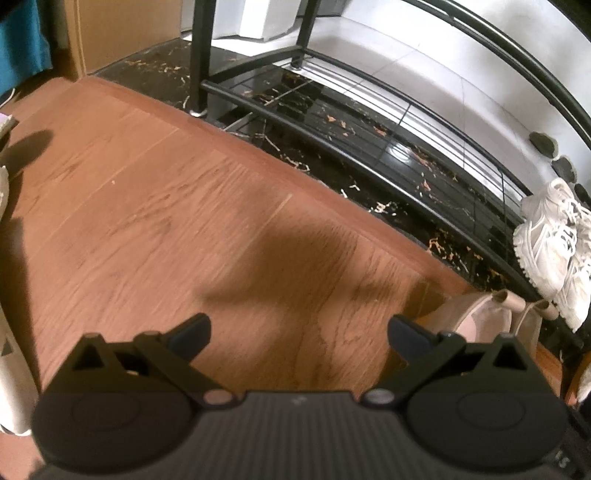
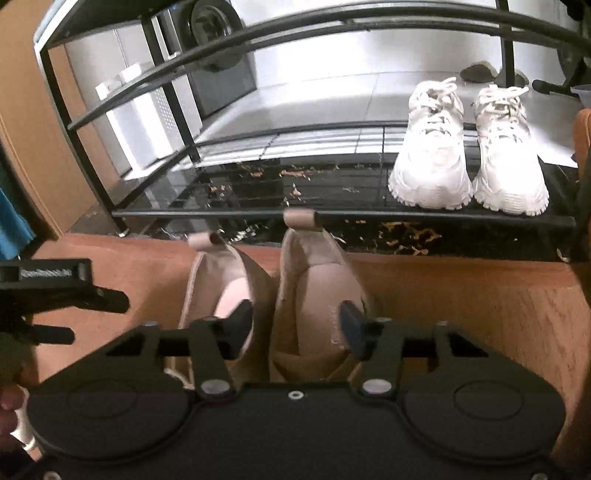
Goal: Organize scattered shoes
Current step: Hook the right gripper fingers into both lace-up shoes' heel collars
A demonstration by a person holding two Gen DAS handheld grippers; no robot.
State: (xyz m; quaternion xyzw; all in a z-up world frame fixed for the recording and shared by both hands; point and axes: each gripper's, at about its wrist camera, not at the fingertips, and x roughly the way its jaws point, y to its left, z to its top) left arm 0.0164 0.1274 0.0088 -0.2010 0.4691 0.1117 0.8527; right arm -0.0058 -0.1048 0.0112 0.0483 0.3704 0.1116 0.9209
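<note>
A pair of beige high-heeled shoes (image 2: 317,291) stands side by side on the wooden floor, heels towards the black metal shoe rack (image 2: 258,213). My right gripper (image 2: 295,319) is shut on them: one finger sits inside the left shoe, the other presses the right shoe's outer side. The same heels (image 1: 480,321) show at the lower right of the left wrist view. A pair of white sneakers (image 2: 465,166) rests on the rack's bottom shelf, seen again as white sneakers (image 1: 550,251) at the right edge. My left gripper (image 1: 299,332) hangs open over bare floor, holding nothing.
The rack's lowest wire shelf (image 1: 369,122) lies over black marble flooring. Dark slippers (image 2: 480,72) lie on the pale tiles behind it. A brown panel (image 1: 122,33) and blue cloth (image 1: 22,37) stand at the left. Part of a pale shoe (image 1: 3,192) shows at the left edge.
</note>
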